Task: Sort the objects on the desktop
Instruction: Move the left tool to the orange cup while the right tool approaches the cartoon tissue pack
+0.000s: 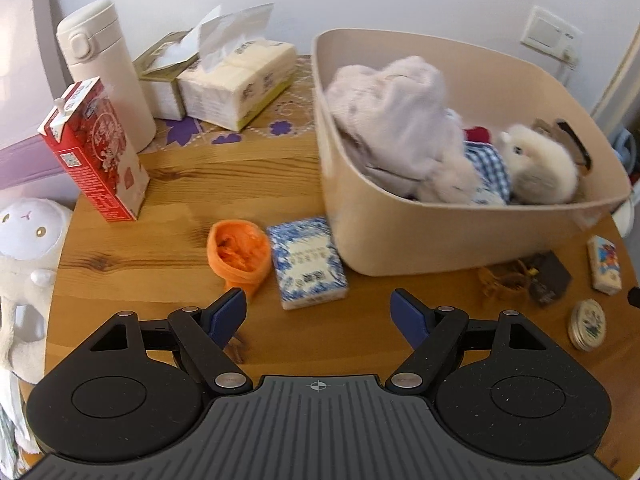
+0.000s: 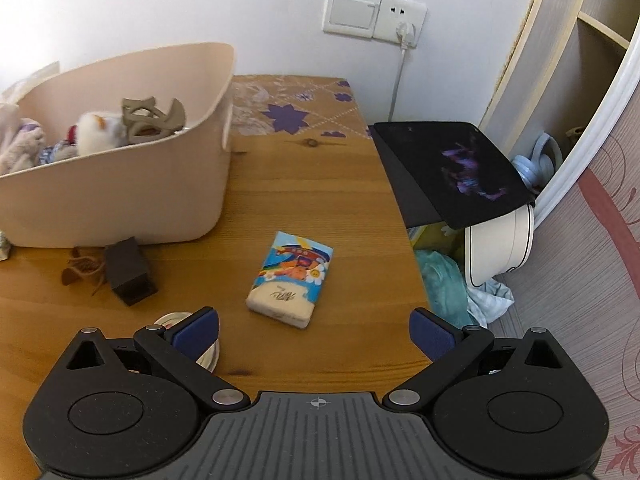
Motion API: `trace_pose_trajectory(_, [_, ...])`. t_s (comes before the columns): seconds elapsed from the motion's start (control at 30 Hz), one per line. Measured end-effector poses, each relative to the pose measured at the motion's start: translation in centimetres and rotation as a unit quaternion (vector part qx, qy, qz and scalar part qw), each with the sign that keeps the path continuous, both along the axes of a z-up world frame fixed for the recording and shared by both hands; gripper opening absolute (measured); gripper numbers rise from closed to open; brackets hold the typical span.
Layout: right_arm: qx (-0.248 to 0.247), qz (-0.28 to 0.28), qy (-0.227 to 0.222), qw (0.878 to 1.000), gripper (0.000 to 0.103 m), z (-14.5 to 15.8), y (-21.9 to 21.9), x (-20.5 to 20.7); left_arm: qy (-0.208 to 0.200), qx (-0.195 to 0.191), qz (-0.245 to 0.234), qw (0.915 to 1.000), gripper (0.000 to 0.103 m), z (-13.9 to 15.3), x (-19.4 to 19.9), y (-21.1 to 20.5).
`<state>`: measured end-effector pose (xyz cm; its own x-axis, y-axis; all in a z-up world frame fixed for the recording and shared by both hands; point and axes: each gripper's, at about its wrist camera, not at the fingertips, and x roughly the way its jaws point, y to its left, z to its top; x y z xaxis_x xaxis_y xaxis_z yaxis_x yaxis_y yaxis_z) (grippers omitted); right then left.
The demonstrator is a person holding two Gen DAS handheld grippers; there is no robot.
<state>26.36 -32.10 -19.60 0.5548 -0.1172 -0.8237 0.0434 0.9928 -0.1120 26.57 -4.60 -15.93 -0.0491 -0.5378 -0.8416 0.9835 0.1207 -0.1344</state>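
Observation:
A beige bin [image 1: 420, 240] [image 2: 120, 196] sits on the wooden table, holding soft toys and cloth. In front of it lie a blue-and-white tissue pack [image 1: 306, 262] and an orange crumpled piece [image 1: 239, 254]. My left gripper [image 1: 318, 314] hovers open just short of the blue pack, nothing between its fingers. A cartoon-printed tissue pack [image 2: 290, 280] [image 1: 604, 264] lies near the table's right edge. My right gripper [image 2: 314, 332] stands open right behind it, empty. A round tin [image 1: 587, 325] [image 2: 208, 354] shows partly behind the right gripper's left finger.
A red carton [image 1: 96, 152], a cream flask [image 1: 104, 68] and tissue boxes [image 1: 236, 80] stand at the back left. A dark small box [image 2: 130, 272] and a brown hair clip [image 2: 82, 268] lie before the bin. A plush toy [image 1: 28, 264] sits off the left edge; a black tray [image 2: 452, 168] beside the right.

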Motion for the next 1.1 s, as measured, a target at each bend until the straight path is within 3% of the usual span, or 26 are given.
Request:
trace_pose_trajectory(0.33, [-0.010,-0.009,0.020,1.000,0.103,-2.8,-0.5,3.6,-0.014,0.016,0.038,0.9990,0.080,-1.5,2.3,-2.5])
trace_pose_trajectory(0.73, [-0.018,-0.010,0.039,0.999,0.103,-5.0,-0.4,5.9,-0.018,0.034,0.045,0.9983,0.080,-3.2,2.8,-4.4])
trace_pose_trajectory(1.1, [0.016,-0.035,0.023,0.999,0.095,-5.2,-0.8,5.8,-0.017,0.023,0.036,0.9989,0.081,-3.6,3.0,-4.6])
